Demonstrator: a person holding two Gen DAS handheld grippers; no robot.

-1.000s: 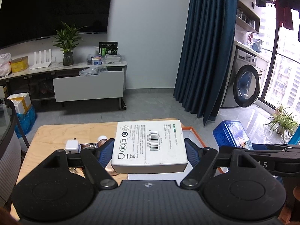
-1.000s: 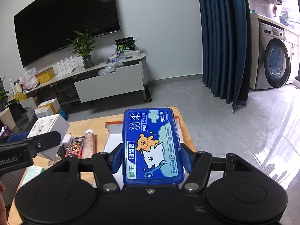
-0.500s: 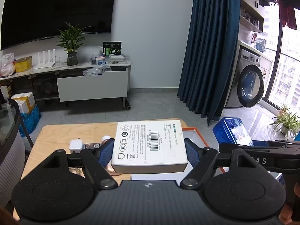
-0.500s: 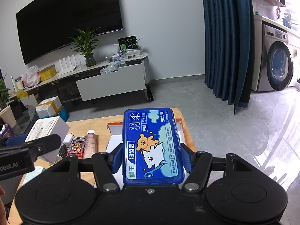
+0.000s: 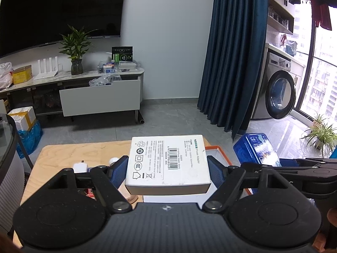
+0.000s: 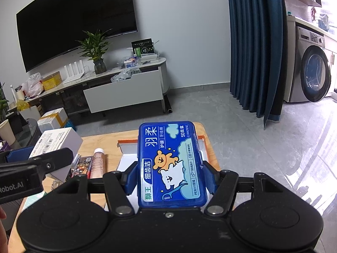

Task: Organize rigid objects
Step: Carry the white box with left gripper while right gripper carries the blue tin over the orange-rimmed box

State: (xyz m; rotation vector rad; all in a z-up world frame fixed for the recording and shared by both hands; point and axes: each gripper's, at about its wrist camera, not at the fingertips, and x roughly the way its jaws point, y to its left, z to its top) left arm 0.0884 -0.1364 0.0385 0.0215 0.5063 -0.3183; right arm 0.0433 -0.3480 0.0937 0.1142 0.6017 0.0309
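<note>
The white box [image 5: 168, 164] is pinched by the left gripper [image 5: 168, 169], the blue case [image 6: 171, 164] by the right gripper [image 6: 168, 177]; the orange-rimmed tray [image 6: 126, 143] is seen just beyond both, mid-frame.

Both views shifted slightly: more floor beyond wooden table [image 5: 84, 154]; white charger [image 5: 80, 167] seemingly more exposed.

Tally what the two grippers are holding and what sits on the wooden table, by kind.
Held boxes: 2, white box and blue case
Tray: 1
White plug: 1
Pink tube: 1
Printed packet: 1
Total: 6
</note>
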